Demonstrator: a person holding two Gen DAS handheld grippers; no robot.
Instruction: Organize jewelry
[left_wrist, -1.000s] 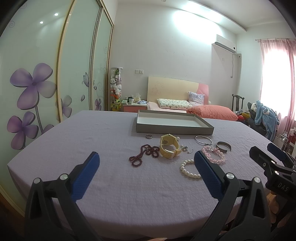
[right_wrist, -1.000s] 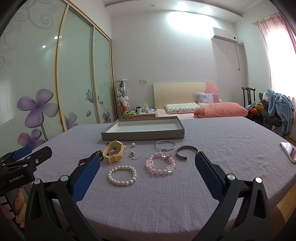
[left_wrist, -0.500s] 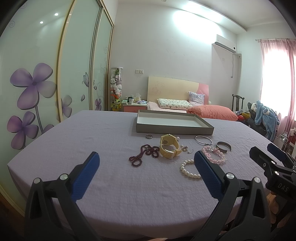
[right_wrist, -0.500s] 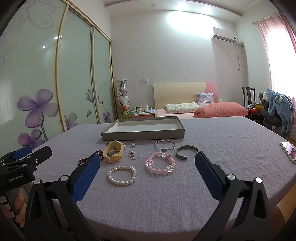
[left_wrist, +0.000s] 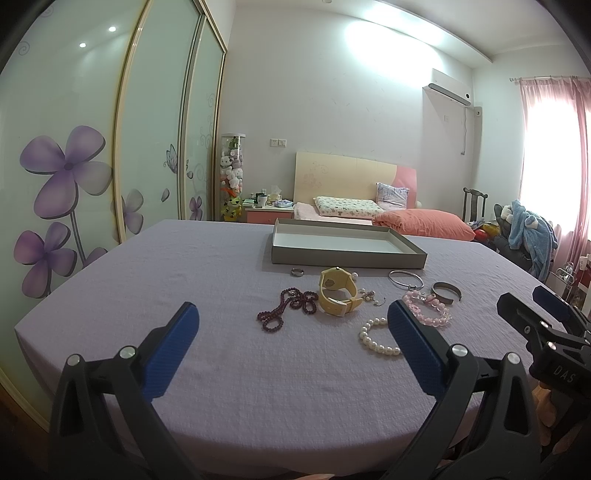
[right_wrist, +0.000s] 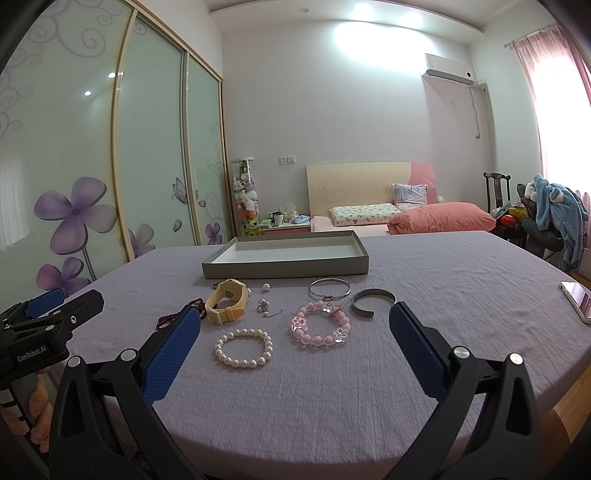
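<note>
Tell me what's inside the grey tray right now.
Nothing visible inside the grey tray: its white floor shows bare. The near wall hides a strip of floor just behind it, so that strip cannot be checked.

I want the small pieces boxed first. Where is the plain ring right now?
In the left wrist view the ring lies on the purple cloth just in front of the grey tray's near left corner, left of the yellow watch.

Bare purple tablecloth (right_wrist: 332, 398) fills the lower middle of the frame; upward, the pearl bracelet (right_wrist: 243, 349) and pink bead bracelet (right_wrist: 320, 325) block the way.
</note>
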